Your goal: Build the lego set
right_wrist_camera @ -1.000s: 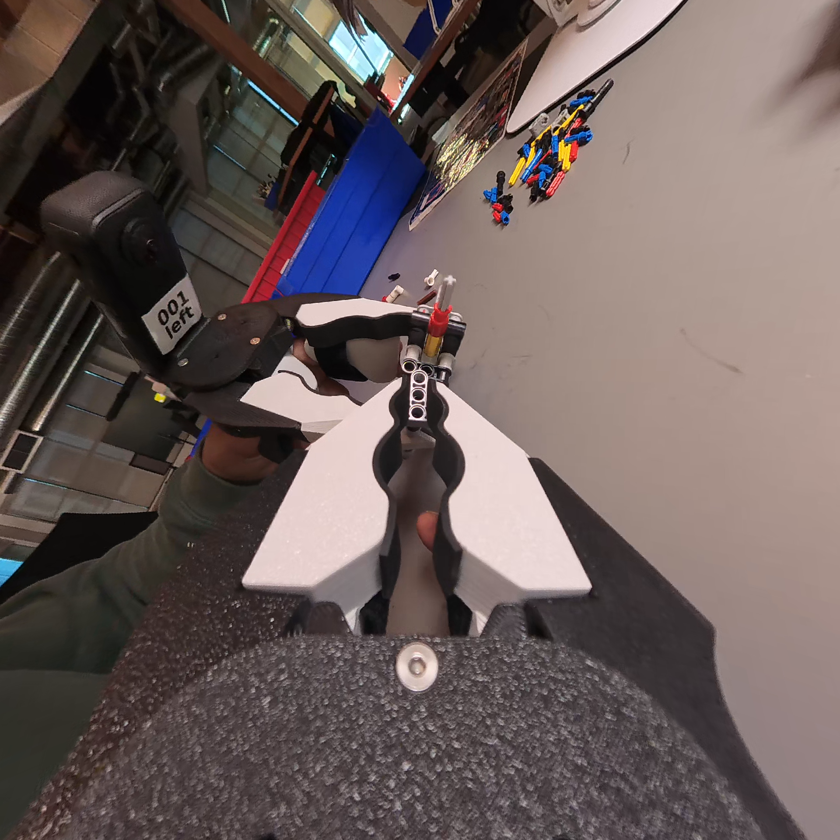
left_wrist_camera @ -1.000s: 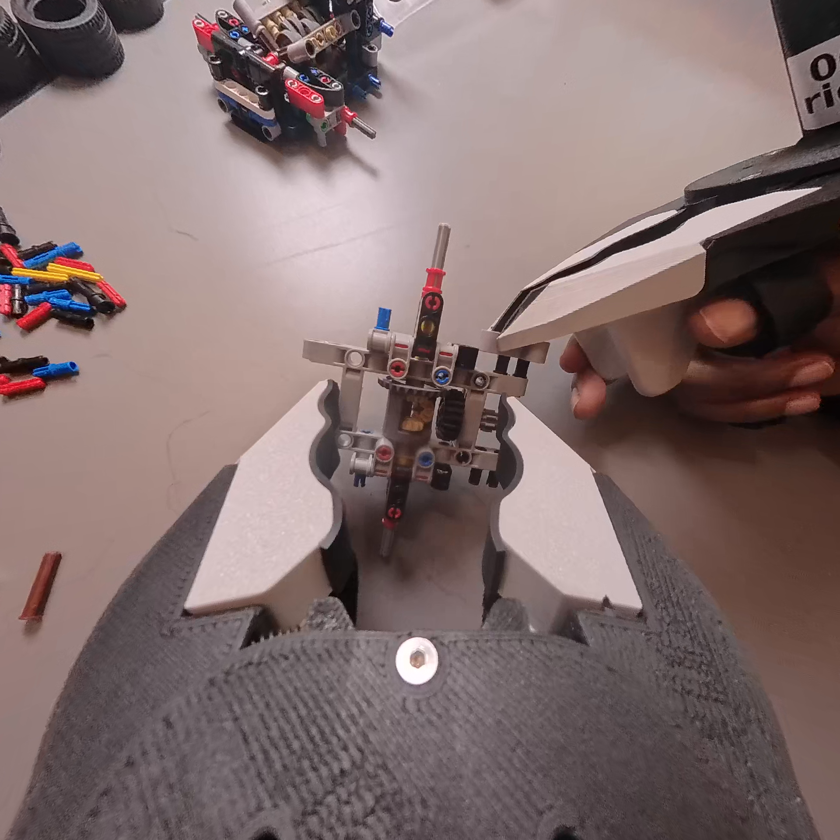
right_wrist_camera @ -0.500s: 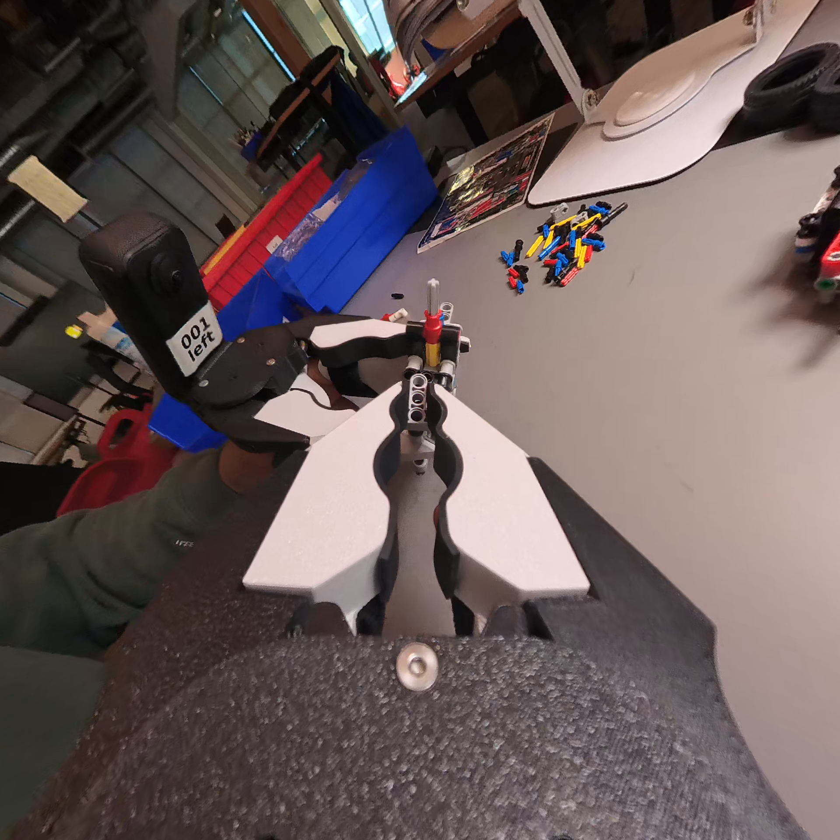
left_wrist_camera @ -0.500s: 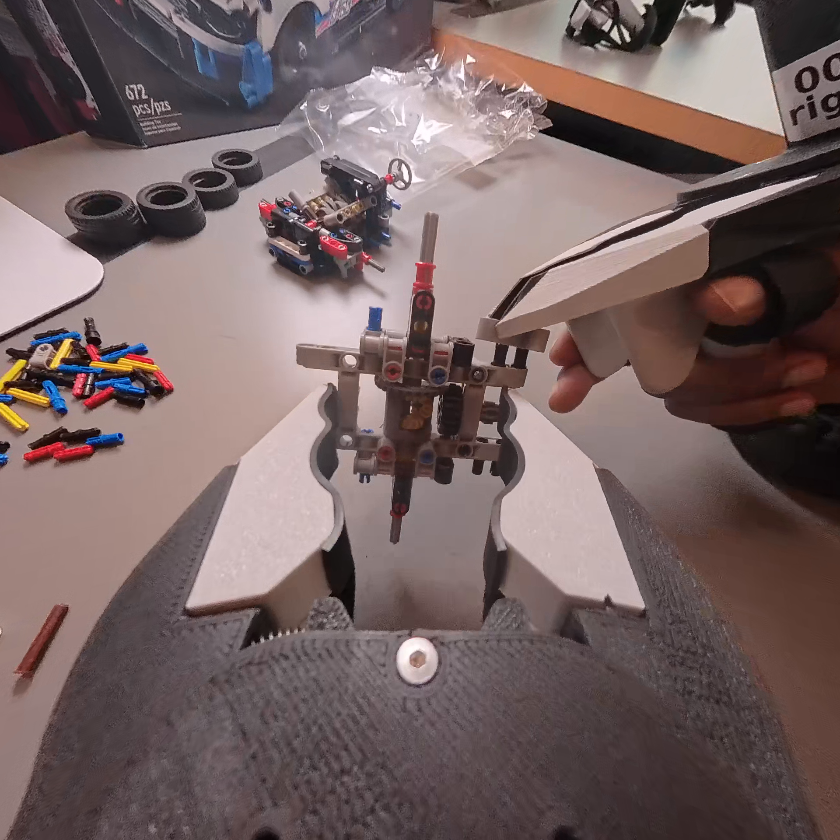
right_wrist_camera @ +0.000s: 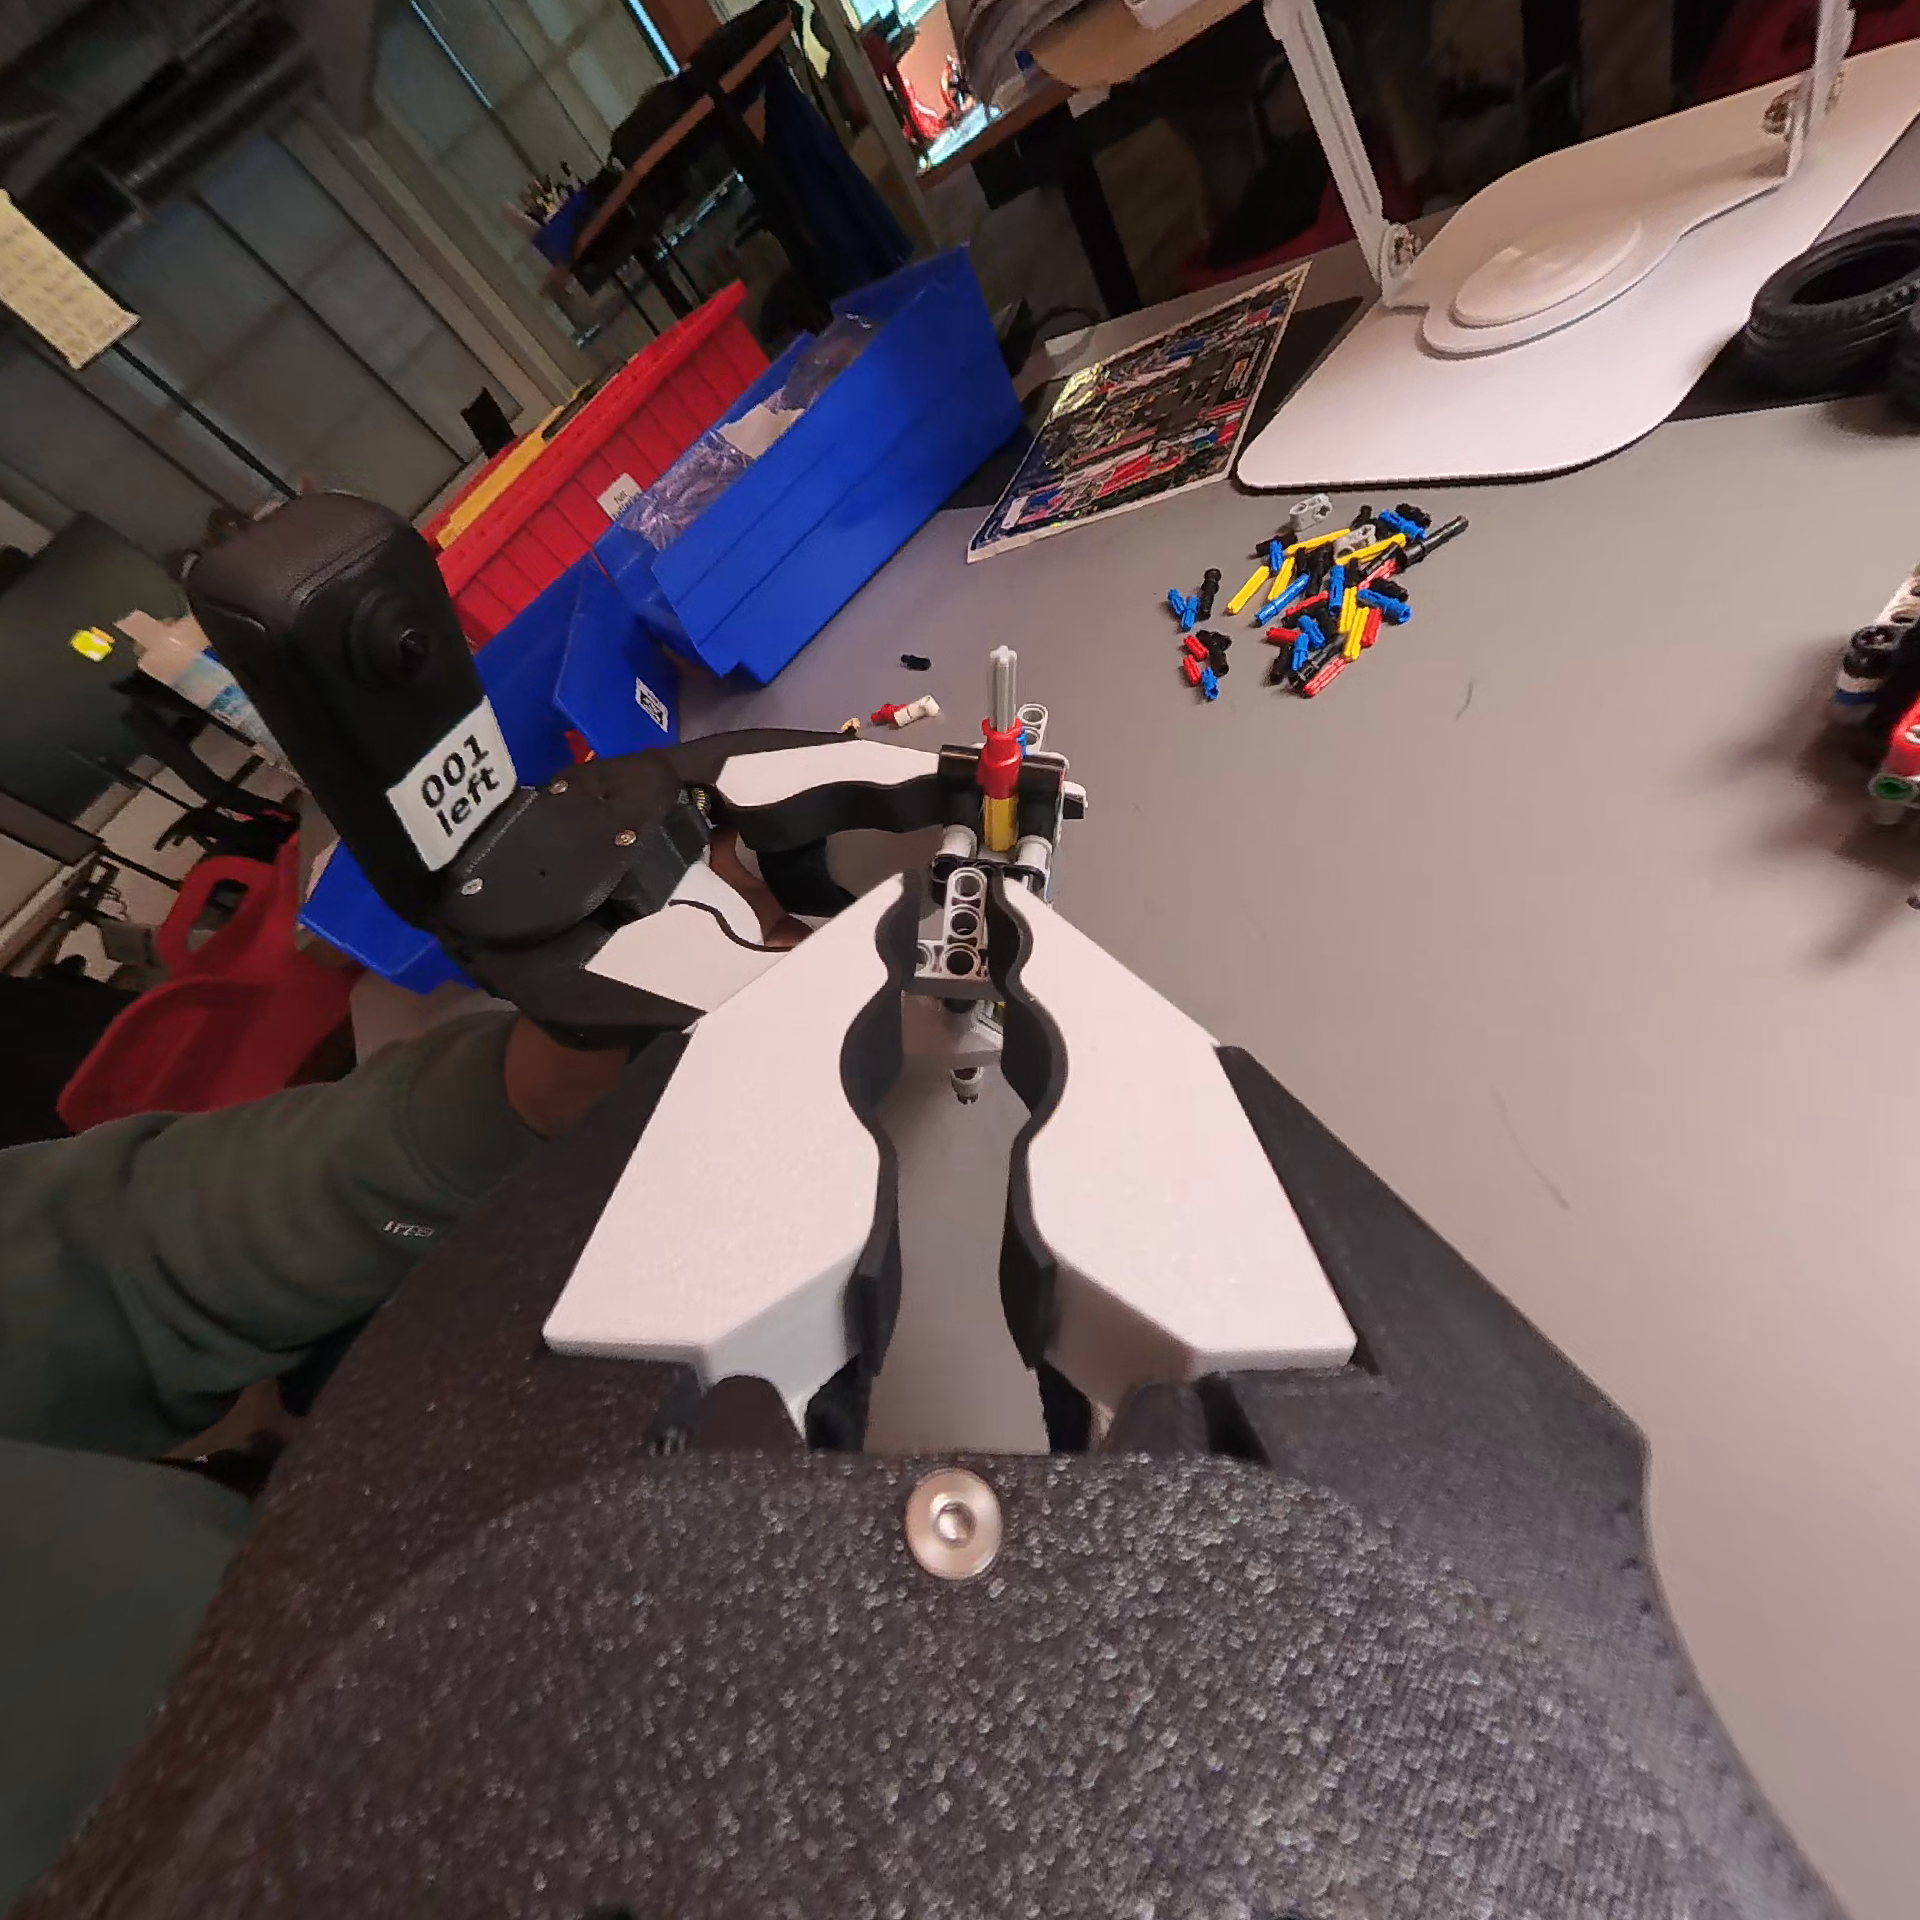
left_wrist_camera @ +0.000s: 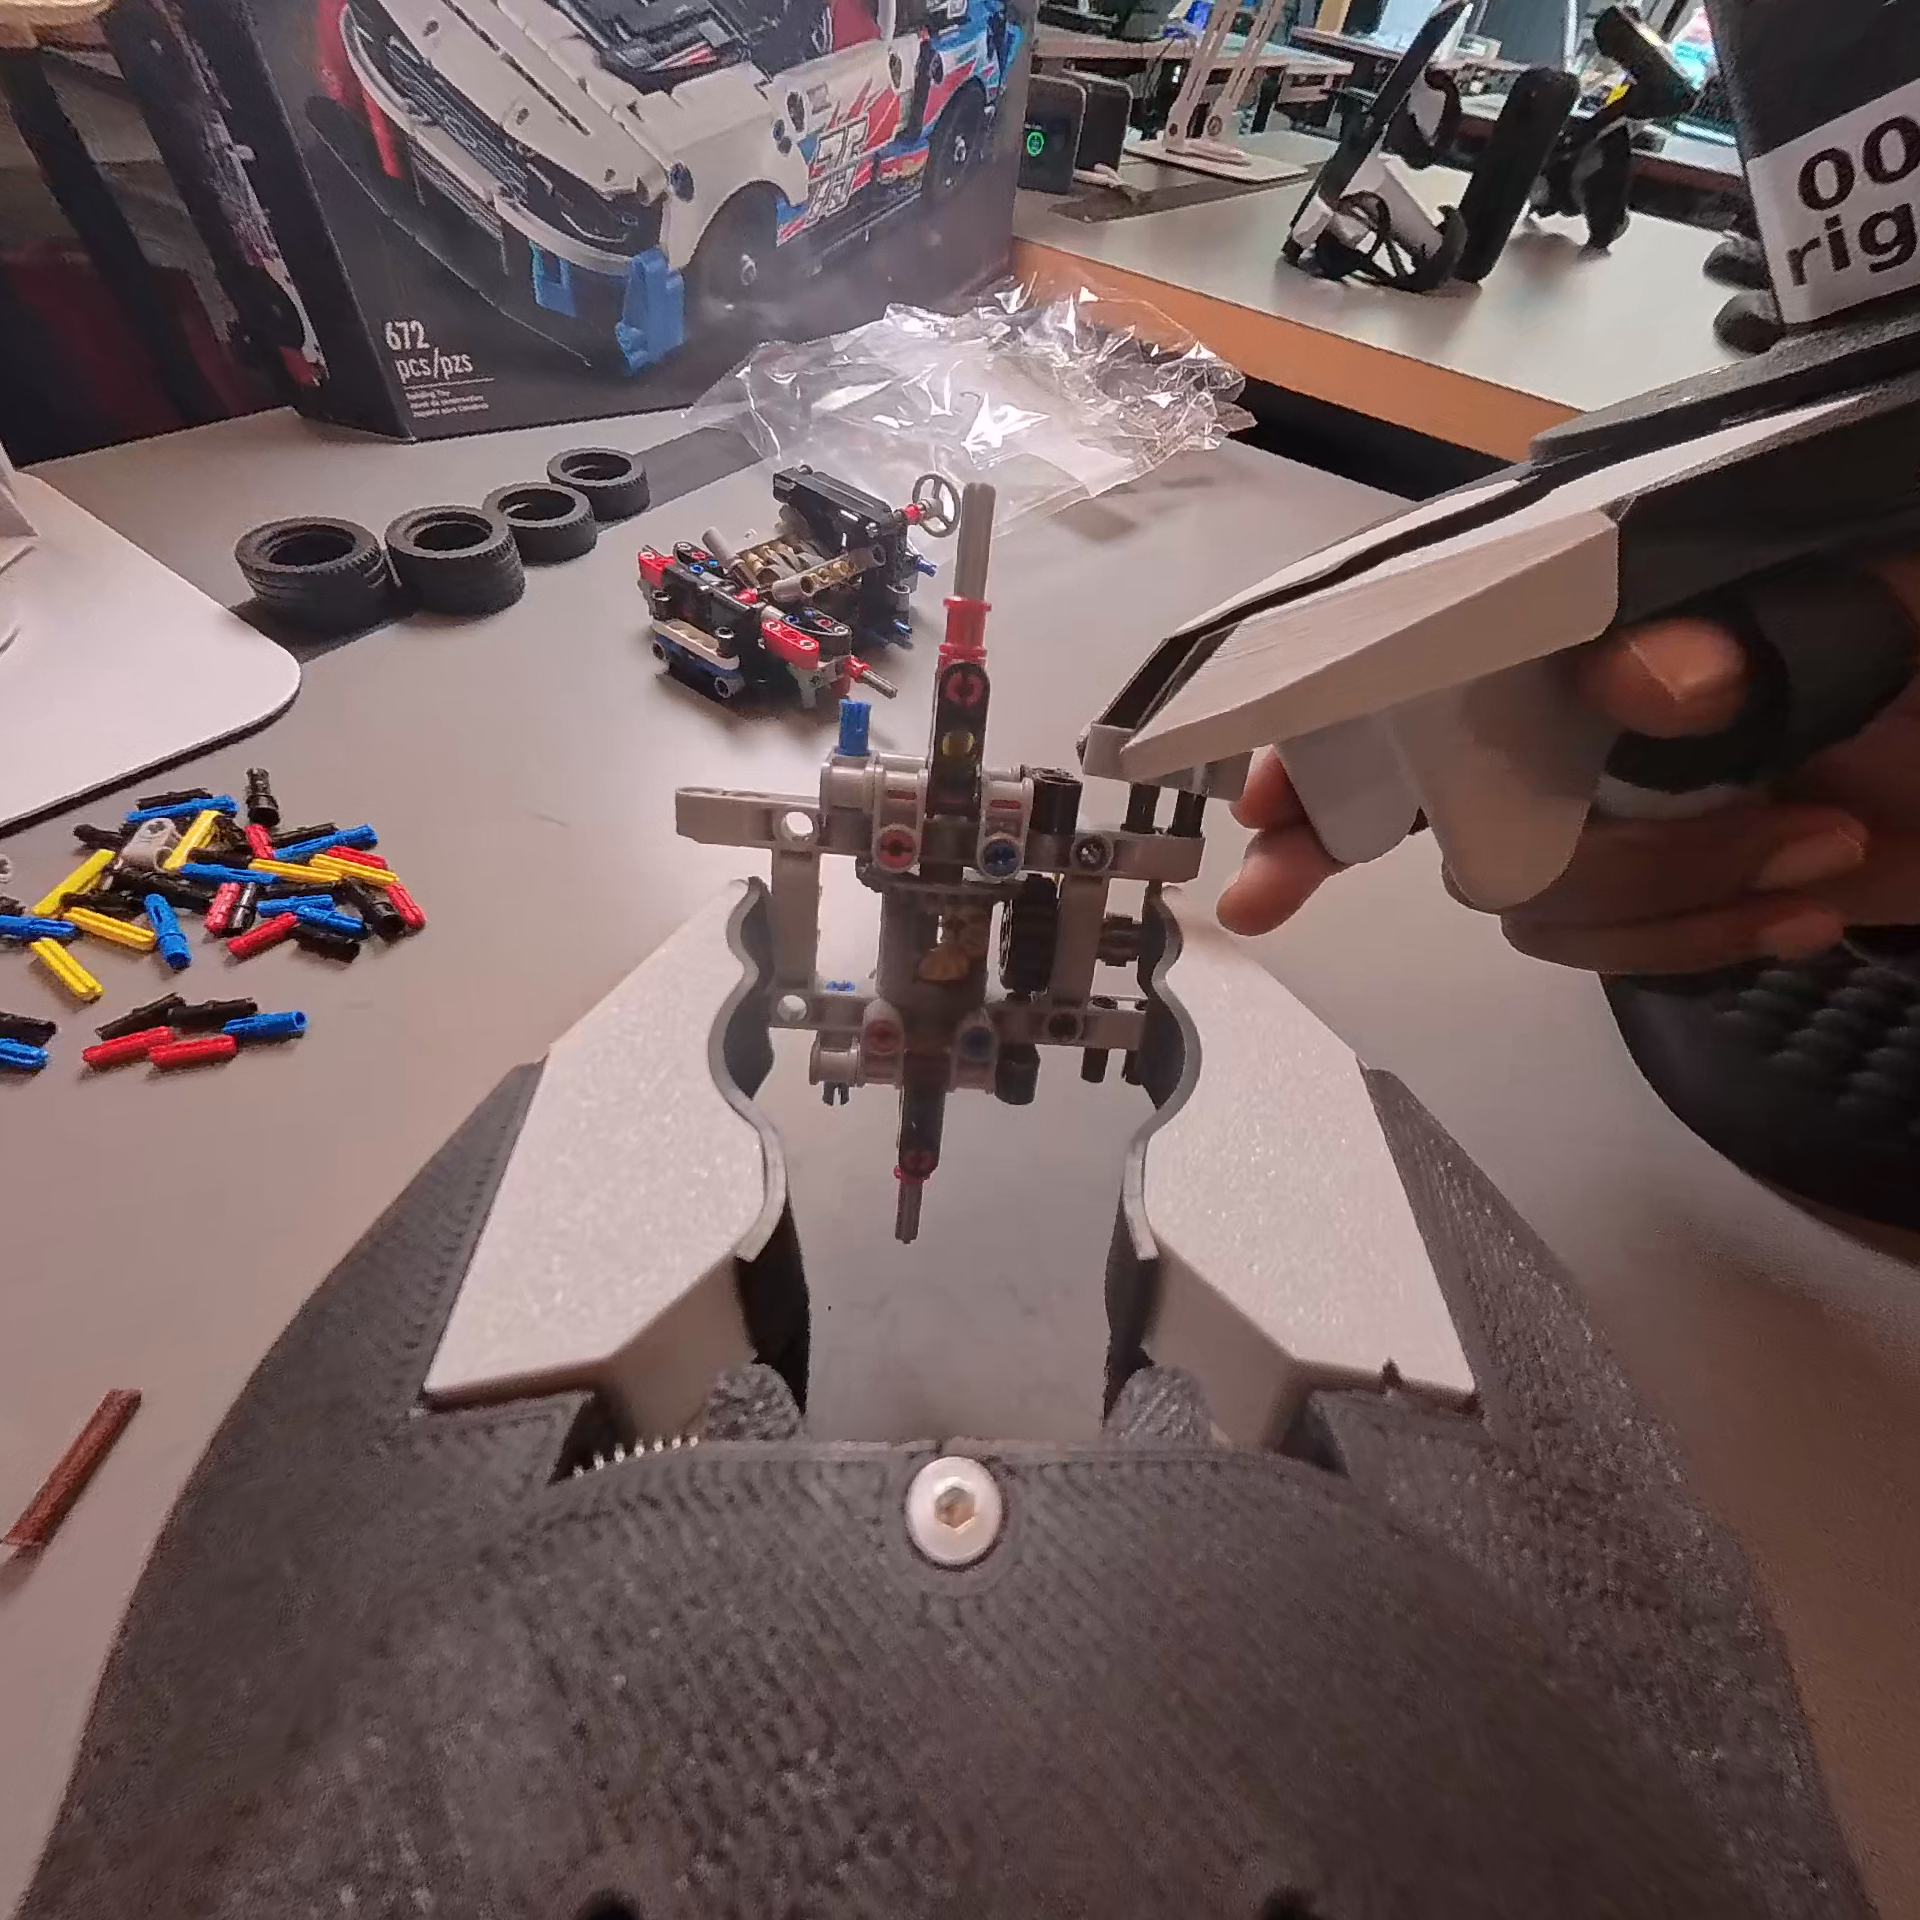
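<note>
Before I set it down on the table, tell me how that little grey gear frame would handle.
The gear frame probably stays stiff: its grey beams are pinned into a closed rectangle. It looks light, being small open plastic. Stood on end it would likely tip, since a thin axle sticks out past each end; laid flat it should rest steady.

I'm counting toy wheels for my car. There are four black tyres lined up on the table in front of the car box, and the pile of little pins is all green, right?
The four black tyres do sit by the car box, but the pins are not green. The left wrist view shows blue, yellow, red and black ones.
</note>
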Available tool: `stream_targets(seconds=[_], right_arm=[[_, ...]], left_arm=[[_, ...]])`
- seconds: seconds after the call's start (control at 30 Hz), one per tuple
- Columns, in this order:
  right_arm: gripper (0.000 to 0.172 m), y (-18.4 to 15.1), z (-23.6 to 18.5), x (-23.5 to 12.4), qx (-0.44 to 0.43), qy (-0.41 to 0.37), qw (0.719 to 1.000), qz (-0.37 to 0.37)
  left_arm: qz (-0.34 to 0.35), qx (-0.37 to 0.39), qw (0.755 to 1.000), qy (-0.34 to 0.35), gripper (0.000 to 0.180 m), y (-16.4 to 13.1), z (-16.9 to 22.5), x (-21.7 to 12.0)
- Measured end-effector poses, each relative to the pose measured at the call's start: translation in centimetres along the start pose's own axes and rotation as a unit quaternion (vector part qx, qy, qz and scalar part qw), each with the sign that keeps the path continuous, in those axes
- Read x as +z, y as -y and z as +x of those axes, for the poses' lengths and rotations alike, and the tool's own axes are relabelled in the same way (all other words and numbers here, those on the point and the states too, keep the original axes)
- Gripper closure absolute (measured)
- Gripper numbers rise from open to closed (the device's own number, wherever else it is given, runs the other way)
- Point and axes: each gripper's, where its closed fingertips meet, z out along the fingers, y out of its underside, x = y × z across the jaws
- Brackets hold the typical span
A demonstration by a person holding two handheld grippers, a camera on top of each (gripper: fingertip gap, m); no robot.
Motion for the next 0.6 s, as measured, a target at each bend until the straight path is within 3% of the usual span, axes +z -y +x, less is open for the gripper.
stream_targets(seconds=[0.3,0.6], right_arm=[[0.152,1.3,-1.2,0.1,-0.024,0.015,1.0,0.011],[0.153,1.7,-1.3,-0.3,0.004,0.035,0.999,0.023]], left_arm=[[0.027,0.002,1.0,-0.008,0.111,0.9,0.3,-0.4],[0.037,-0.002,0.999,-0.016,0.111,1.1,0.4,-0.5]])
